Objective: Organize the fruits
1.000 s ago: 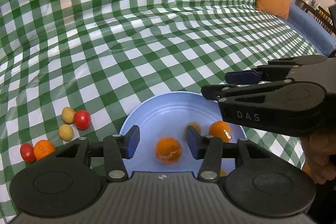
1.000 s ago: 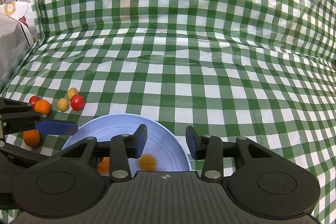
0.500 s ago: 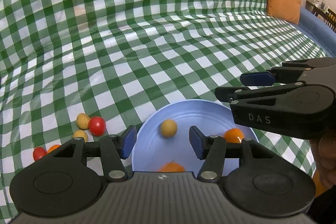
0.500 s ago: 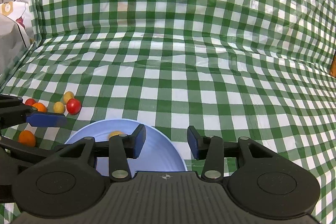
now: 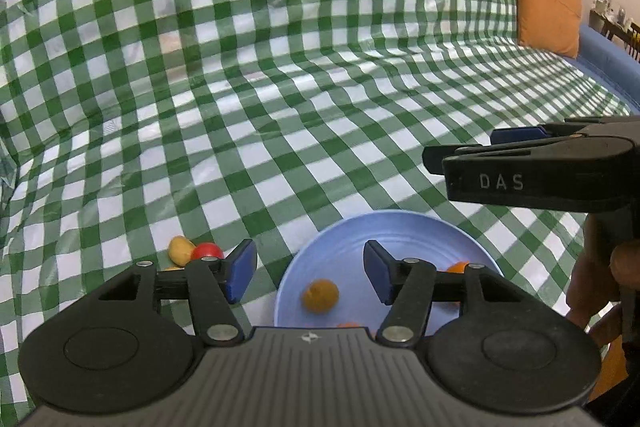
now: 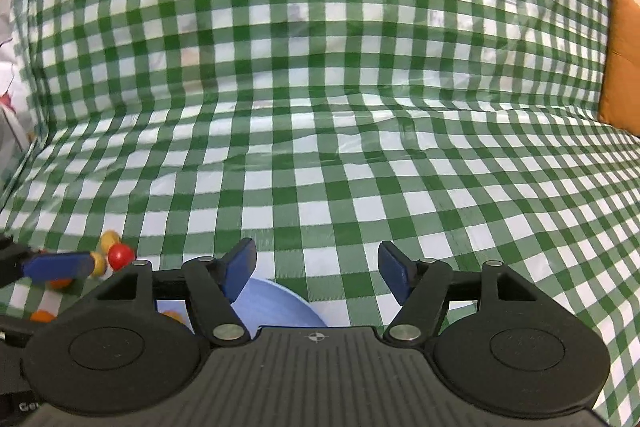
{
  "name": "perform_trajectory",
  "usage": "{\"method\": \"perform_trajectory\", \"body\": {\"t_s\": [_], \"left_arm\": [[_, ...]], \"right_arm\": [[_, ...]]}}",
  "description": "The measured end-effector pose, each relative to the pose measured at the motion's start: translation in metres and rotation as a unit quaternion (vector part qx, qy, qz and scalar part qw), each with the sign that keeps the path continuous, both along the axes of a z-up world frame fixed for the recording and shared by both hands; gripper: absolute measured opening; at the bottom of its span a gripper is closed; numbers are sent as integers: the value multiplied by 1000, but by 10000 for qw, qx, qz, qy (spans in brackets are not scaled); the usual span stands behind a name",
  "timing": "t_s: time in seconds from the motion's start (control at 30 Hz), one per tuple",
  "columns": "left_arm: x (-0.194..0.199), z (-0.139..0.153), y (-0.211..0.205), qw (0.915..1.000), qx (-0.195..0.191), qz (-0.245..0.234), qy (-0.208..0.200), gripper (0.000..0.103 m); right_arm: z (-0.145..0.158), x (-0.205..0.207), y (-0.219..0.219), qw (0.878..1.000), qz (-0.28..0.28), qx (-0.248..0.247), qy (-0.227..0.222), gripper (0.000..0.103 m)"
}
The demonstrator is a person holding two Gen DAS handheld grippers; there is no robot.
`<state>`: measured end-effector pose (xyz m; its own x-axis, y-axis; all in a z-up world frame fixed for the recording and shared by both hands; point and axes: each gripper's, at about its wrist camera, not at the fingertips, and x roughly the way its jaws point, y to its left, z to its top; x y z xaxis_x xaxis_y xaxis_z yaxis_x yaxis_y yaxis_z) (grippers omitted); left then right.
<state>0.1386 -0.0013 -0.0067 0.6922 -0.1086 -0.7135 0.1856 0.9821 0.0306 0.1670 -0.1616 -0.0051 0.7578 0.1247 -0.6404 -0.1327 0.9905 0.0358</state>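
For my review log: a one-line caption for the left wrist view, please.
Left gripper, jaws opening and empty, over a blue plate holding orange fruits; more fruit waits on the checked cloth.

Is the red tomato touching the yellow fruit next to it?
Touching. In the left wrist view the red tomato sits pressed against the yellow fruit on the checked cloth, with no cloth showing between them.

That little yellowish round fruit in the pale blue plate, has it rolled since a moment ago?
Yes. The small yellowish round fruit rolled from the far side of the pale blue plate toward its near side.
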Motion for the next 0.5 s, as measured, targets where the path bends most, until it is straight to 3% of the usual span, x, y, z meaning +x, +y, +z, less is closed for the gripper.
{"method": "perform_trajectory", "body": {"t_s": [0.13,0.17,0.23,0.33,0.43,0.5], "left_arm": [[-2,23,24,9973,238,441,-539,67],[-4,33,35,9942,403,647,-759,70],[-14,57,60,9786,989,1153,-1390,75],[-38,93,110,9307,2033,2000,-2289,87],[-52,124,179,8756,2713,3040,-2594,88],[-58,137,223,8553,2836,3471,-2598,88]], "right_arm": [[6,5,1,9998,-108,178,-78,70],[8,7,3,9997,-96,203,-85,70],[11,10,7,9996,-39,240,-115,70],[15,14,17,9993,39,352,-124,70],[20,12,31,9985,206,493,-156,70],[24,13,41,9977,333,552,-192,70]]}}
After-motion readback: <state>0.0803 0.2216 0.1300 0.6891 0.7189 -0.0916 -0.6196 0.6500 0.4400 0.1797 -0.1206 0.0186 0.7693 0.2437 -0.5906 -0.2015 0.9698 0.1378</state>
